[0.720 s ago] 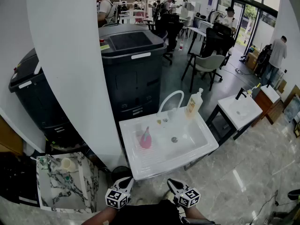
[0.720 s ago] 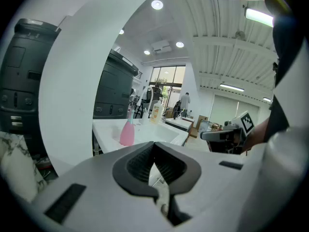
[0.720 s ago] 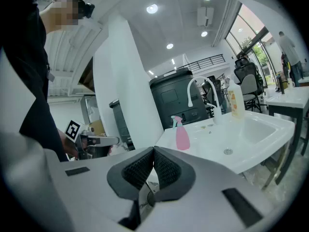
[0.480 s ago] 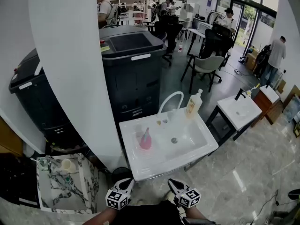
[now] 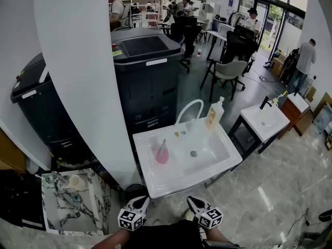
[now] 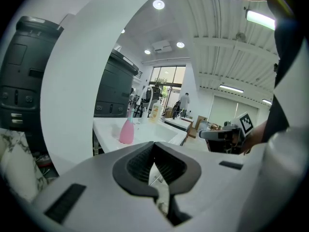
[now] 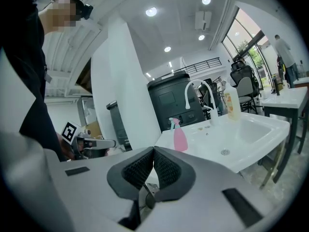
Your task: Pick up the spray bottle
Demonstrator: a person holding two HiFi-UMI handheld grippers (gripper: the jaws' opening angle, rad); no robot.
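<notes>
One pink, tapered spray bottle [image 5: 162, 153] stands upright on the left ledge of a white sink [image 5: 155, 183], just where it stood a moment ago. A curved tap [image 5: 189, 110] and a yellowish soap bottle [image 5: 213, 113] stand at the back rim. A white pillar [image 5: 78, 61] and dark bins [image 5: 148, 77] rise behind. The left gripper [image 6: 154, 153] and right gripper [image 7: 153, 161] are well short of the sink, each with its jaws pressed together on nothing.

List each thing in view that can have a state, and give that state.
spray bottle: upright on the left ledge of the sink, untouched
soap bottle: upright at the sink's back rim
left gripper: jaws together, empty
right gripper: jaws together, empty
black bin: lid closed
</notes>
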